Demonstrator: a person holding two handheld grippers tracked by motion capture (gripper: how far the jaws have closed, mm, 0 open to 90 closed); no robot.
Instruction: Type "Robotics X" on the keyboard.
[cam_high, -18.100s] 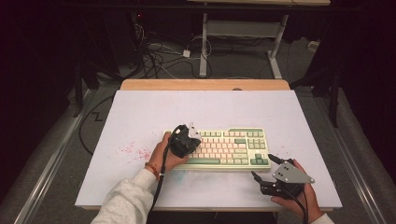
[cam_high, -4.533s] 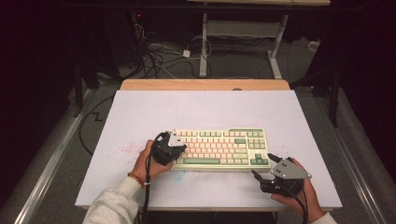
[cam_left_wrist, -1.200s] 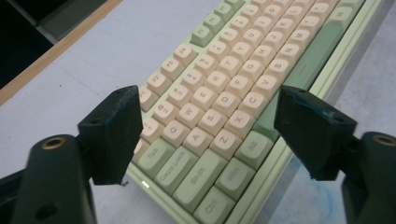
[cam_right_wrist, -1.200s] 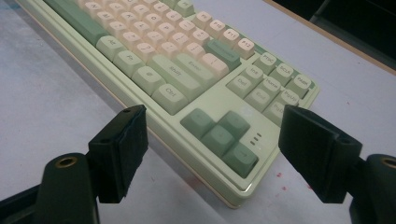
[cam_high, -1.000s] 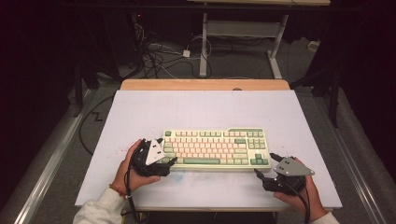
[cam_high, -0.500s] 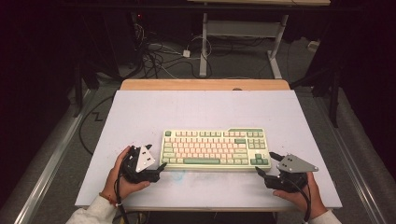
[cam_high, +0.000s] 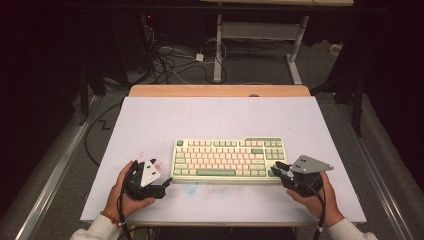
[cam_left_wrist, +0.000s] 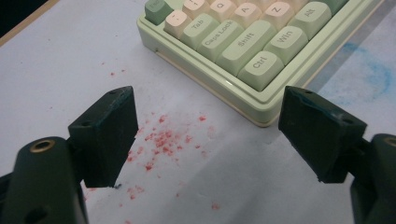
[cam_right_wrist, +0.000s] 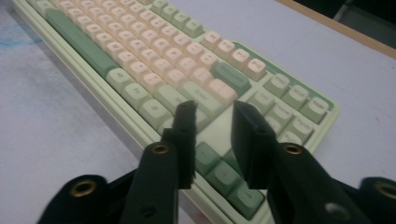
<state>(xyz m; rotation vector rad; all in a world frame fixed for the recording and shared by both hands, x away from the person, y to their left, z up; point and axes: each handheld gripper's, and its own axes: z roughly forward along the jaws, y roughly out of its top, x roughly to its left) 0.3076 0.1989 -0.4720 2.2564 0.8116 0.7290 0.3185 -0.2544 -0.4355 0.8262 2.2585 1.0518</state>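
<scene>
**2 tools flank the keyboard**

The keyboard (cam_high: 229, 159) is seen lying flat near the middle of the counter (cam_high: 215, 117), its long side running across, cream and green keys facing up.

At its left end, the left tool (cam_high: 162, 185) is held low over the counter, just beside the near-left corner but apart from it. In the left gripper view the jaws are spread wide, and nothing is held between them. Between the 2 pads only bare counter and a scatter of red specks (cam_left_wrist: 161, 140) are seen. The corner of the keyboard (cam_left_wrist: 243, 56) with the Ctrl, Shift and Caps Lock keys is framed just beyond the far pad. A faint blue smudge (cam_left_wrist: 369, 74) is marked on the counter past that corner.

At the right end, the right tool (cam_high: 278, 169) is brought up against the near-right corner of the keyboard. Its jaws have just been closing, and in the right gripper view they are narrowed to a slim gap, hovering above the green keys at that corner. Nothing is gripped: no key or edge is pinched between the pads, and contact with the keys cannot be told.

Both tools are pointed inward at the keyboard, well apart from each other, with a hand (cam_high: 127, 197) wrapped around the left one.
</scene>
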